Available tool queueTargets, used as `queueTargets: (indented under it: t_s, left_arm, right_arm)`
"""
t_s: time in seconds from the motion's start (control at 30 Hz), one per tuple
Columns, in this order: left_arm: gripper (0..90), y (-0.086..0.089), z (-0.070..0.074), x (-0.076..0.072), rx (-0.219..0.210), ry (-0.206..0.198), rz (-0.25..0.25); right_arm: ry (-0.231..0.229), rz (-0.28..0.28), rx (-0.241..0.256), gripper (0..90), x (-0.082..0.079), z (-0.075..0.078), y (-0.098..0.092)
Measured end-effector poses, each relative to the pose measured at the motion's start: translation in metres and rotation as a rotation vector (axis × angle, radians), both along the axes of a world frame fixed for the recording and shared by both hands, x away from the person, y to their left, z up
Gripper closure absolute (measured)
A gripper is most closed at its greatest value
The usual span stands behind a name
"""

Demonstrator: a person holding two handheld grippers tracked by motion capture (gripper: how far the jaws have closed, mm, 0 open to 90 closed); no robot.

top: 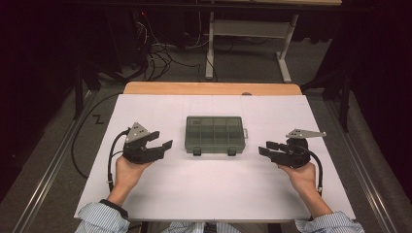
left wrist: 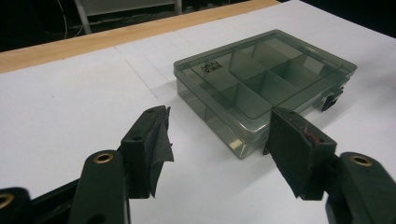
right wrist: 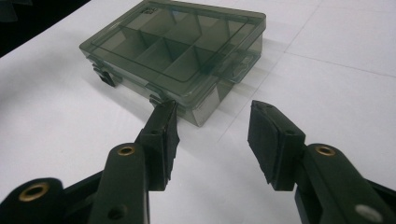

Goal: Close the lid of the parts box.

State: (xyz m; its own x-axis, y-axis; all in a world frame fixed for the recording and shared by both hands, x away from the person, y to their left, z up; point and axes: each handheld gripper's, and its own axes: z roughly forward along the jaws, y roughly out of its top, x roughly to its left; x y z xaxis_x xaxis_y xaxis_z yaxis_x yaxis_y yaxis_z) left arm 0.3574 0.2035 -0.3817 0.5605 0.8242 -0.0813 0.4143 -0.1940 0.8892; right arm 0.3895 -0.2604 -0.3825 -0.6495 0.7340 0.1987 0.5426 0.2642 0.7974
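A smoky clear plastic compartment box (top: 214, 134) lies shut in the middle of the white table, its two dark latches on the near side. Inside, dividers split it into several empty-looking cells (left wrist: 266, 77) (right wrist: 177, 44). My left gripper (top: 163, 145) is held a short way to the box's left, jaws open and empty, pointing at the box's near left corner (left wrist: 217, 140). On the other side, my right gripper (top: 266, 147) also stands open and empty, aimed at the near right corner (right wrist: 212, 140). Neither one touches the box.
The white table top (top: 209, 189) has a wooden strip (top: 212, 88) along its far edge. Beyond it stand a white metal frame (top: 250, 41) and loose cables (top: 160, 56) on the floor. Cables trail from both grippers.
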Motion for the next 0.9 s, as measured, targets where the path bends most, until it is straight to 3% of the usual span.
queueTargets:
  t_s: [0.63, 0.9]
  left_arm:
    - [36.9, 0.005, -0.009, -0.012, 0.002, -0.016, 0.002]
    - [36.6, 0.01, -0.012, -0.017, -0.009, -0.025, 0.018]
  right_arm:
    - [-0.06, -0.031, -0.015, 49.4, -0.019, -0.01, -0.015]
    - [-0.089, -0.018, -0.021, 48.1, -0.027, -0.011, -0.016]
